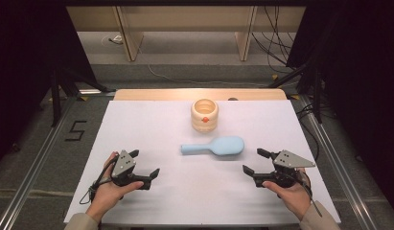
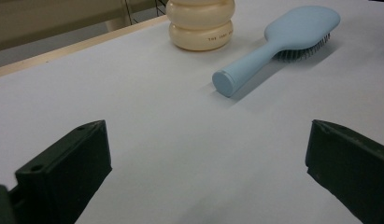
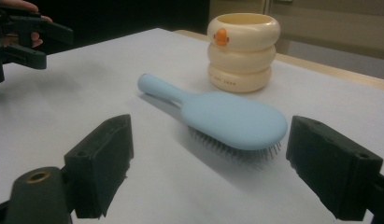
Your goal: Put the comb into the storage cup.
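1. The pale blue hairbrush [image 1: 214,146] lies bristles-down mid-worktop [image 1: 137,120], between the two hands and a little beyond them, with nothing touching it.
2. Its long axis runs side to side in the high view: handle toward the left tongs [image 1: 145,165], paddle head toward the right tongs [image 1: 255,161].
3. The right tongs look nearer, I'd say; in the right gripper view the head sits just ahead of the spread jaws.
4. Left tongs are spread wide too, empty, with the handle end ahead and off to one side.
5. Count: one hairbrush, one cream ringed holder [image 1: 204,115] just behind it, two tongs.
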Available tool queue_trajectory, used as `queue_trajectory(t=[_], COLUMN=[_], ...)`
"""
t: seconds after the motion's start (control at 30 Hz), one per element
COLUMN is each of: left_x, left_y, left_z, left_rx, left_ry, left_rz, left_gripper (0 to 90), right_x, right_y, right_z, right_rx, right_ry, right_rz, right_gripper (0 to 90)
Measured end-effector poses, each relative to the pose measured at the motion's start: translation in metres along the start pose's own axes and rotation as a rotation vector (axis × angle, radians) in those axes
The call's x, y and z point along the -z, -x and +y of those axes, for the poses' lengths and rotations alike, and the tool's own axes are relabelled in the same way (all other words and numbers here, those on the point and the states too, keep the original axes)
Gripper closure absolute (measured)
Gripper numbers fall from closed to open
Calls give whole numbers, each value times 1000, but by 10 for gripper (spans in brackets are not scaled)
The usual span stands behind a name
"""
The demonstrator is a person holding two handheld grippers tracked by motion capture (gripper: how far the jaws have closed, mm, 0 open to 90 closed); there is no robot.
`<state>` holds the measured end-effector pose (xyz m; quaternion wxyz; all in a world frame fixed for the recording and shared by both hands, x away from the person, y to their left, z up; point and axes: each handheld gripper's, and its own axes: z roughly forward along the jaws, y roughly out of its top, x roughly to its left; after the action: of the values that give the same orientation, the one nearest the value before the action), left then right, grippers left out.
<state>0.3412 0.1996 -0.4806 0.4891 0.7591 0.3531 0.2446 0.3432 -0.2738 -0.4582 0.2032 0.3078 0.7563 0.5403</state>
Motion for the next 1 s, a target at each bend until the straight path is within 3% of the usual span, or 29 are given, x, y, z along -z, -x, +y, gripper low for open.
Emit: queue_trajectory(t=[0.27,0.4,0.43,0.5,0.57,0.6,0.63,0.67,0.7,0.83,0.9,1.0], left_x=[1,1,1,0,-1,-1,-1,-1,-1,-2,-3,-3], left_y=[-1,0,0,-1,0,0,0,0,0,0,1,1], left_z=[-1,0,0,-1,0,0,0,0,0,-1,-1,-1], left_rx=[6,8,9,9,10,10,5,8,12,7,7,4], left_ry=[5,12,12,13,22,22,22,22,22,15,14,12], left_rz=[-4,0,1,-2,-4,-4,0,-1,0,-4,-7,-4], left_gripper=[0,0,0,0,4,6,6,6,6,7,7,10], right_x=[-2,-8,-8,-13,-23,-23,-31,-31,-35,-59,-64,-97], right_y=[-1,-6,-6,-8,-12,-12,-15,-15,-16,-24,-25,-35], right_z=[0,8,8,11,12,12,15,15,18,34,37,50], right_rx=[4,39,39,47,61,61,68,68,73,117,116,123], right_ry=[-8,18,18,45,29,29,14,14,1,-35,-40,-116], right_rz=[5,-14,-14,3,18,18,38,38,48,40,43,54], right_gripper=[161,286,286,373,501,501,616,616,678,899,900,900])
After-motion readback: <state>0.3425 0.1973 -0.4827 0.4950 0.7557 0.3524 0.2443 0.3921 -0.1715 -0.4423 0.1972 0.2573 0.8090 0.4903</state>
